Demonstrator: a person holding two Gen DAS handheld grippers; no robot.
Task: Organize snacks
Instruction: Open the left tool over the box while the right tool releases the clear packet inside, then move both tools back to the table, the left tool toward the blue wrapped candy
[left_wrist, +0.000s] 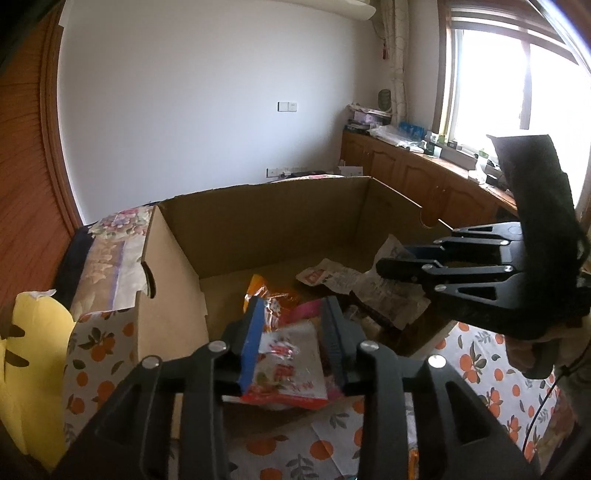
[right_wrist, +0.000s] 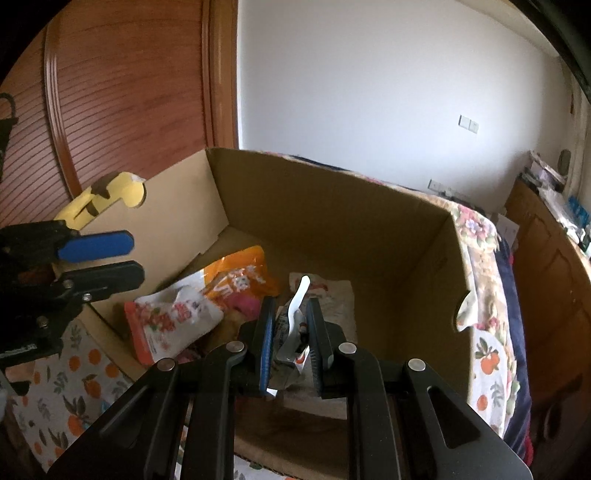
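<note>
An open cardboard box (left_wrist: 258, 221) (right_wrist: 332, 206) holds an orange packet (left_wrist: 258, 291) (right_wrist: 240, 273), a pink packet (right_wrist: 245, 306) and a flat white wrapper (left_wrist: 343, 277) (right_wrist: 332, 291). A red-and-white snack packet (left_wrist: 284, 365) (right_wrist: 166, 321) lies across the box's near wall. My left gripper (left_wrist: 293, 302) (right_wrist: 135, 254) hovers just above it, open, its pads not pressing on it. My right gripper (right_wrist: 291, 306) (left_wrist: 391, 258) is inside the box, shut on a crumpled silver-white packet (right_wrist: 291, 332) that sticks up between its fingers.
The box stands on a cloth printed with oranges (left_wrist: 480, 362) (right_wrist: 74, 406). A yellow flap (left_wrist: 29, 350) (right_wrist: 110, 192) juts out at the box's left corner. A wooden door (right_wrist: 129, 92) is behind on the left. Low wooden cabinets (left_wrist: 406, 173) run under the window on the right.
</note>
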